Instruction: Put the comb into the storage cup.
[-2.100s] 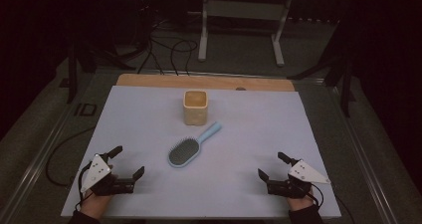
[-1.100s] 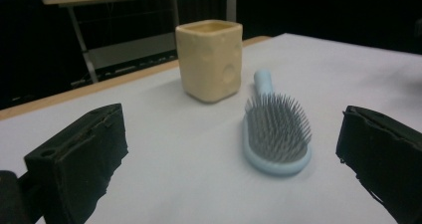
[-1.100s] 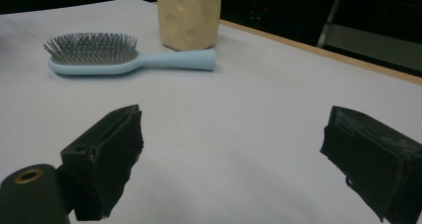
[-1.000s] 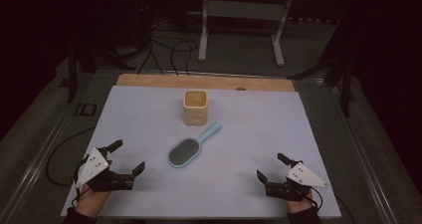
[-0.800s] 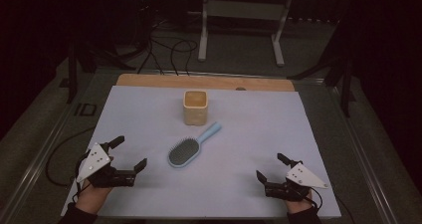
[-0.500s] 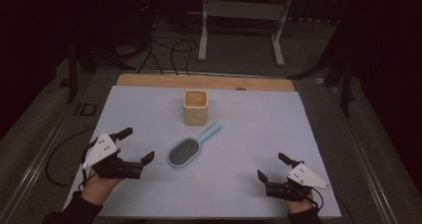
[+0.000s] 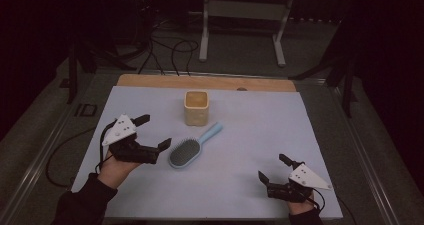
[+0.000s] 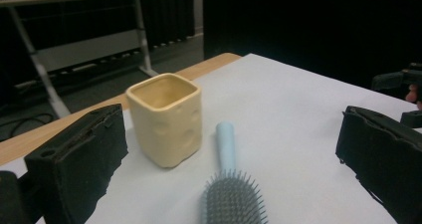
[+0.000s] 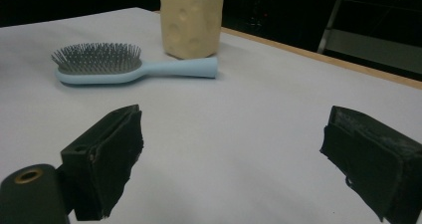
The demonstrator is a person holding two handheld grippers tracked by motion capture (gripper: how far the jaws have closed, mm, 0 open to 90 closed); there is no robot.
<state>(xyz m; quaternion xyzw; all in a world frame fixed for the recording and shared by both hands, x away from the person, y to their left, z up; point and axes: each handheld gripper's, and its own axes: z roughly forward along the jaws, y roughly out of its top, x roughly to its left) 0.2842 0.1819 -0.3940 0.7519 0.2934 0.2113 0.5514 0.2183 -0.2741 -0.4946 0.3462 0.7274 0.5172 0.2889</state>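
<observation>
My left tool (image 7: 152, 133) sits just left of the hairbrush (image 7: 192, 147), jaws spread wide with nothing between them. One jaw points toward the brush head, the other angles off toward the far side of the surface (image 7: 260, 130). Looking along this tool, I see the bristled head (image 8: 233, 200) low between my two black jaws, not touching either, the pale blue handle (image 8: 226, 142) running away from me. The brush lies flat, bristles up, near the middle of the pale surface, its handle slanting toward the far right.

The yellow square cup (image 7: 196, 107) stands upright just beyond the brush, close to the handle's tip; whether they touch I can't tell from above. From my left tool's camera the cup (image 8: 165, 118) shows an empty mouth and dimpled sides, with a clear strip of surface between it and the handle.

My right tool (image 7: 275, 173) rests low at the near right corner, well apart from brush and cup, jaws also gaping and holding nothing. Along it I see the brush (image 9: 124, 64) side-on and the cup (image 9: 191, 20) behind the handle.
</observation>
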